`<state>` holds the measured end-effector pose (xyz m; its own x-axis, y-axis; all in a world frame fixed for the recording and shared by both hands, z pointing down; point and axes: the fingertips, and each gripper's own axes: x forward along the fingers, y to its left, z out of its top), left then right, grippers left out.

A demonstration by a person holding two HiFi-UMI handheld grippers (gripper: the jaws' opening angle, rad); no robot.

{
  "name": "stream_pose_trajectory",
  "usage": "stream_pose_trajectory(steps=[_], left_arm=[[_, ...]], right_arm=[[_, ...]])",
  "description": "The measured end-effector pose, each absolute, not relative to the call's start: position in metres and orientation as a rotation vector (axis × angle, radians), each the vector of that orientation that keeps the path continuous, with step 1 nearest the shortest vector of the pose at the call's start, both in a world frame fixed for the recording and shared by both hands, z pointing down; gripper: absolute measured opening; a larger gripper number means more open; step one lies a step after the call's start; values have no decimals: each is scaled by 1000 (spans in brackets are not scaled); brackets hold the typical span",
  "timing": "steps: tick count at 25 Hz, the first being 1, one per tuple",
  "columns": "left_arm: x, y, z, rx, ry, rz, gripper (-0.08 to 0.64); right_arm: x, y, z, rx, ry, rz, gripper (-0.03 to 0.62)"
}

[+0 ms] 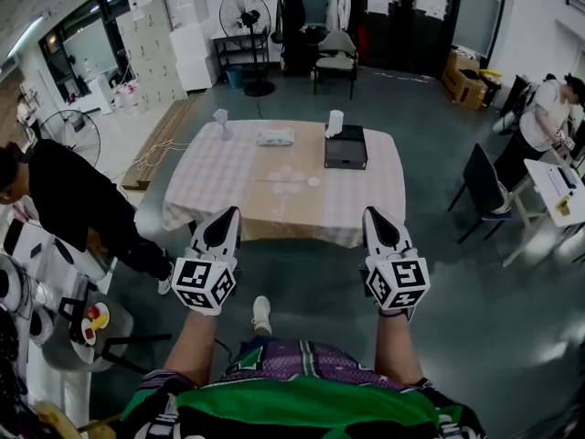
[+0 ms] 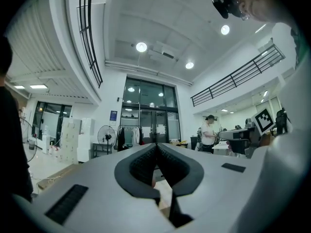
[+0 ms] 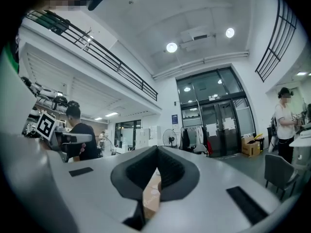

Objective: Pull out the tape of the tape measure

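Your left hand-held gripper (image 1: 228, 213) and right hand-held gripper (image 1: 373, 214) are pressed together, empty; on the surface (image 1: 274, 204) ahead of both, the tape measure cannot be told apart

Grey floor (image 1: 302, 108), cloth-covered table (image 1: 366, 204), 2 fans (image 1: 245, 15), glass doors (image 2: 148, 125), ceiling lights (image 3: 171, 47).
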<state>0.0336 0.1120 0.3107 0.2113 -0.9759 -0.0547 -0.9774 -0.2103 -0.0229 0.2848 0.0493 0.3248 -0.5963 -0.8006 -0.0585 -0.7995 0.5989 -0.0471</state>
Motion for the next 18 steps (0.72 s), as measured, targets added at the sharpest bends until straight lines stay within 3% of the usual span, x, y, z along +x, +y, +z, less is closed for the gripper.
stream_pose_trajectory(steps=[18], left_arm=[[25,131,322,-2409,1934,31,23]], right_arm=[[277,59,334,-1429,2755,-65,5]])
